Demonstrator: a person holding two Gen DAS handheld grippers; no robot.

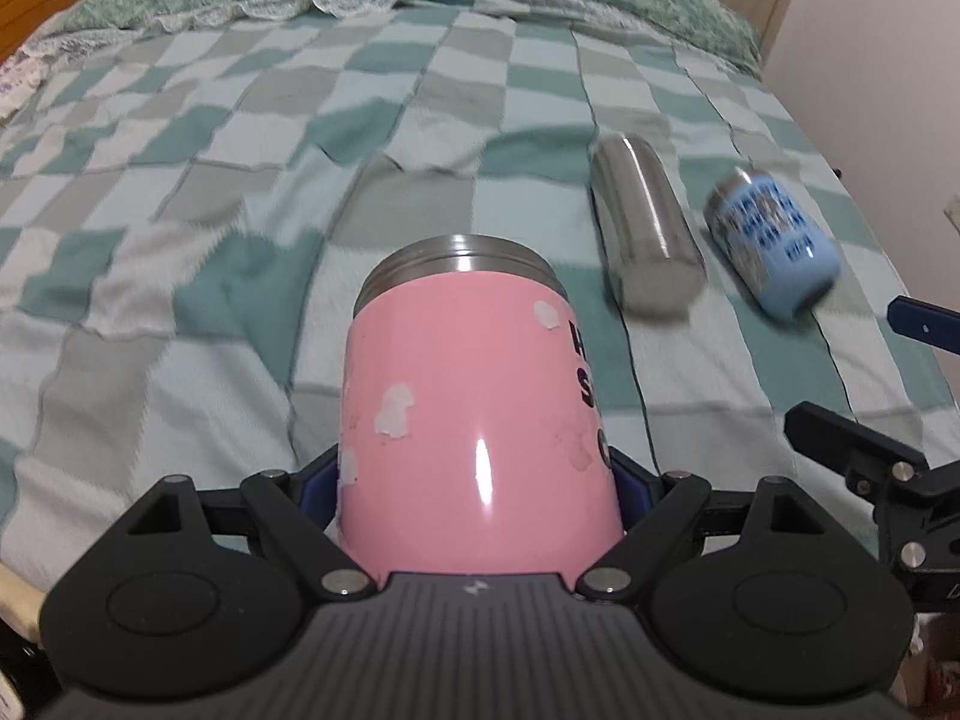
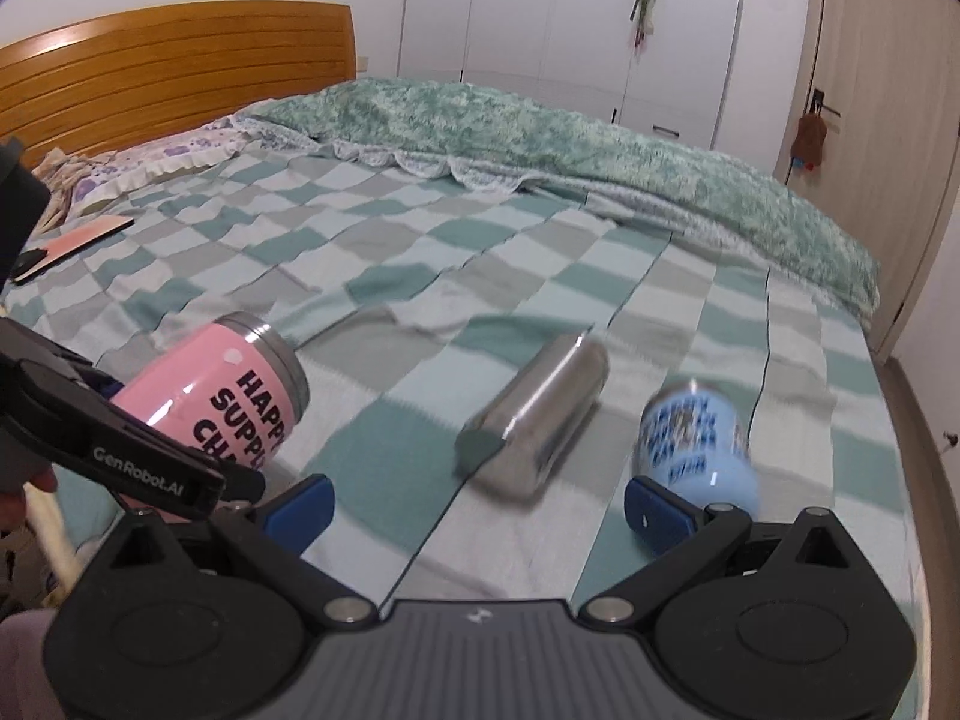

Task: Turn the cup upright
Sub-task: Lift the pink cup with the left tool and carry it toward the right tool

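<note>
My left gripper (image 1: 477, 492) is shut on a pink cup (image 1: 474, 408) with black lettering, gripping near its base; its steel rim points away from me. The right wrist view shows the pink cup (image 2: 228, 384) tilted, lifted a little over the bed at the left. A steel cup (image 1: 645, 228) lies on its side on the checked bedspread; it also shows in the right wrist view (image 2: 534, 420). A light blue cup (image 1: 774, 240) lies on its side beside it, also in the right wrist view (image 2: 696, 438). My right gripper (image 2: 480, 510) is open and empty, just short of the steel and blue cups.
A green-and-white checked bedspread (image 2: 420, 276) covers the bed. A fluffy green blanket (image 2: 570, 138) lies along the far side. A wooden headboard (image 2: 168, 72) stands at the left, with a phone-like flat object (image 2: 72, 246) near the pillows. White wardrobes (image 2: 570, 18) stand behind.
</note>
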